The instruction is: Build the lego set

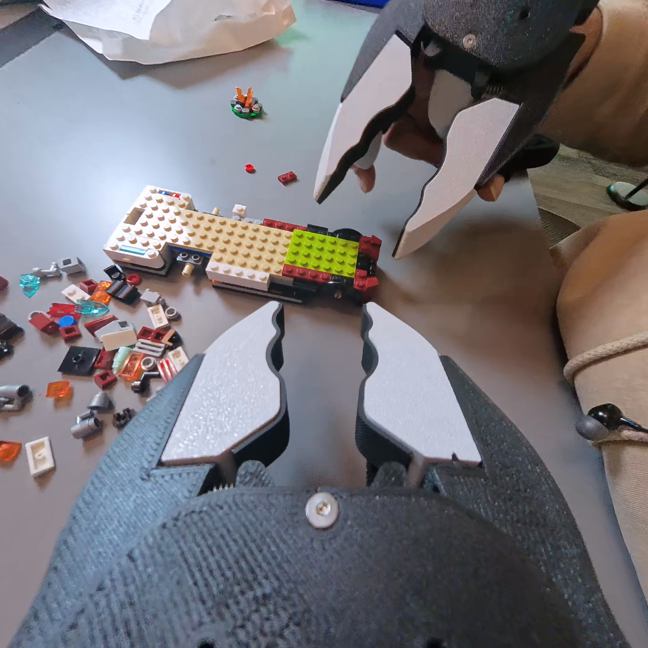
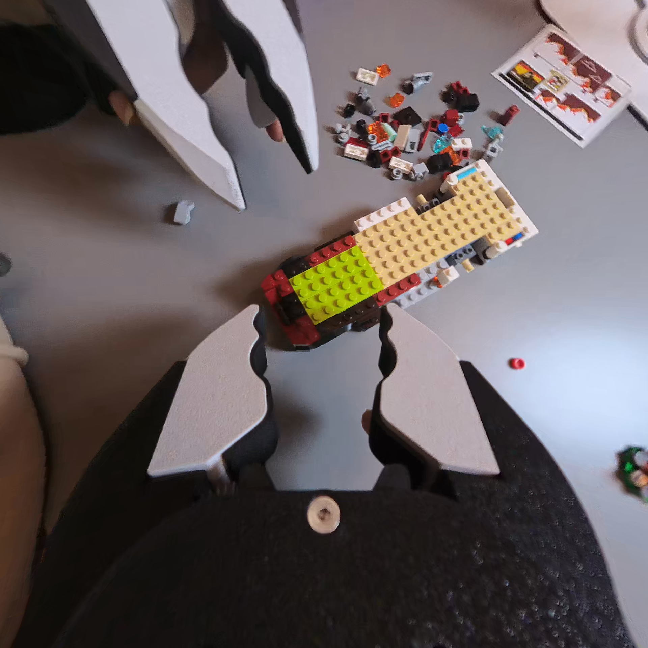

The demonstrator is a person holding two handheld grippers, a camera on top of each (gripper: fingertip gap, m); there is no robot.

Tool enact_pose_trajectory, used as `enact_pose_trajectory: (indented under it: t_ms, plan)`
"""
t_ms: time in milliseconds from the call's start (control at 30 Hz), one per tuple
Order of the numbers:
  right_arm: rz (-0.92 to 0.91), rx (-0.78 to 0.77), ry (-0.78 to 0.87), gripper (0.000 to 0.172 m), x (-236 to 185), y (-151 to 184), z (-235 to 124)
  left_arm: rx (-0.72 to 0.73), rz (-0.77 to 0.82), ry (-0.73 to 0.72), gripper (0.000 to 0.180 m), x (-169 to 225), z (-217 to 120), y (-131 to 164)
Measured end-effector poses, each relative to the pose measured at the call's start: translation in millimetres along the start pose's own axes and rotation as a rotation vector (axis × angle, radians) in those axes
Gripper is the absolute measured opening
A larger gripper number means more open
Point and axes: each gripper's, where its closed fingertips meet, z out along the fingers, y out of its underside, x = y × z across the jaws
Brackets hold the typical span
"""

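Left gripper (image 1: pixel 322 308) and right gripper (image 2: pixel 321 312) jaws both wide apart, bare, above brick model (image 1: pixel 245 242).

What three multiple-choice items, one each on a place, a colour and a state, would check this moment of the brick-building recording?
1. Where does the pile of loose bricks lie in the left wrist view?
A. left of the left gripper
B. on top of the brick model
C. under the crumpled paper

2. What colour is the studded plate at the end of the brick model nearest the right gripper?
A. blue
B. lime green
C. orange

3. How do the jaws of the left gripper stand?
A. shut on a red brick
B. shut on the model
C. open, holding nothing

Key: 1 A, the pile spreads over the grey table left of the gripper. 2 B, the plate is lime green with dark red bricks around it. 3 C, bare table shows between the fingers, short of the model.
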Motion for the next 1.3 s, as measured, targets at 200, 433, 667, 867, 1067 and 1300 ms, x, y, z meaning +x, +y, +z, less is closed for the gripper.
enact_pose_trajectory:
  t_ms: [200, 433, 667, 867, 1067, 1300]
  plan:
    - [0.197, 0.011, 0.213, 0.079, -13.0, 10.2, 10.9, 0.016, 0.007, -0.074, 0.039, 5.2, -13.9, 10.5]
    - [0.285, 0.028, 0.336, 0.083, -12.6, 1.9, 22.0, 0.005, 0.061, -0.071, 0.04, 13.8, -12.5, 12.3]
    - [0.286, 0.01, 0.375, 0.077, -8.2, 2.5, 25.8, -0.017, 0.088, -0.07, 0.04, 16.1, -9.9, 17.2]
    - [0.281, 0.0, 0.375, 0.074, -5.6, 3.6, 24.7, -0.017, 0.081, -0.073, 0.04, 14.1, -10.0, 17.8]
    - [0.286, 0.008, 0.371, 0.071, -4.5, 3.8, 23.7, -0.02, 0.078, -0.07, 0.04, 14.0, -9.1, 19.0]
    - [0.289, 0.002, 0.368, 0.073, -5.2, 3.7, 23.7, -0.021, 0.076, -0.069, 0.04, 13.5, -9.0, 19.2]
